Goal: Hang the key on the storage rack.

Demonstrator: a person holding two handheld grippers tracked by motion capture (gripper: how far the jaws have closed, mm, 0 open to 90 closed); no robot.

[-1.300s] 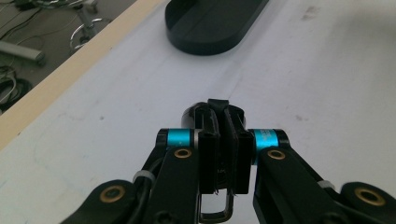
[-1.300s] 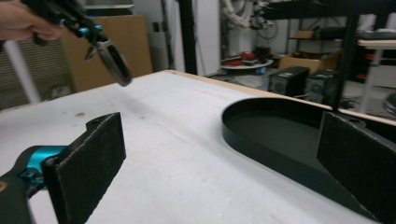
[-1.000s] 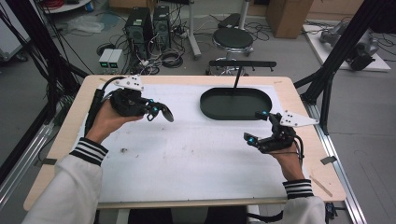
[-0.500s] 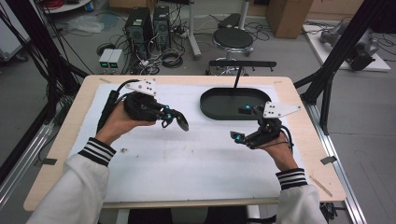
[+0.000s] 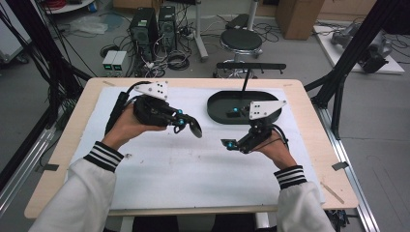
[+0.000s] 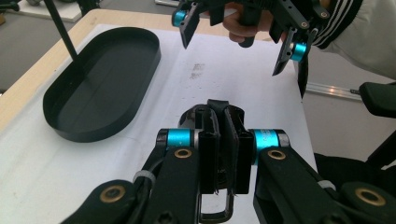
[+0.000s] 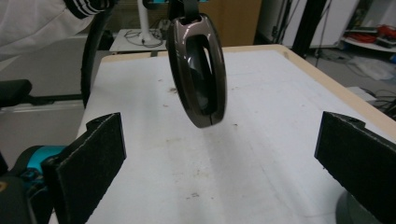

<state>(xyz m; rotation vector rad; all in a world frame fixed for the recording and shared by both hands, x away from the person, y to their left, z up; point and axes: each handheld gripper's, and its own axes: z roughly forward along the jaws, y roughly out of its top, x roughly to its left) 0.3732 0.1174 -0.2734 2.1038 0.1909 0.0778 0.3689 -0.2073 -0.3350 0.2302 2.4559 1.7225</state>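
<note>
Hanging from your left tongs (image 5: 186, 123), the dark glossy oval object (image 7: 198, 70) sits above the middle of the desk (image 5: 58, 159), clear of the white mat (image 5: 169, 179). It looks like a computer mouse or similar shell; I can't tell for sure. The left tongs are clamped on its upper end, pads pressed tight on it in the left gripper view (image 6: 219, 140).

Key relation: the object's long axis runs top to bottom as the right tongs (image 5: 232, 144) see it, near end pinched above, free end dangling. It lies dead ahead of the right tongs, centred between their spread pads (image 7: 91, 161), still apart from them. The right tongs are wide open, holding nothing.

Your right hand (image 5: 270, 147) is the nearer free one, so my read is a handover: push straight in and close across the narrow width below the left grip.

Black oval tray (image 5: 217, 108) rests toward the desk's far edge, right of centre, just behind the right tongs.
</note>
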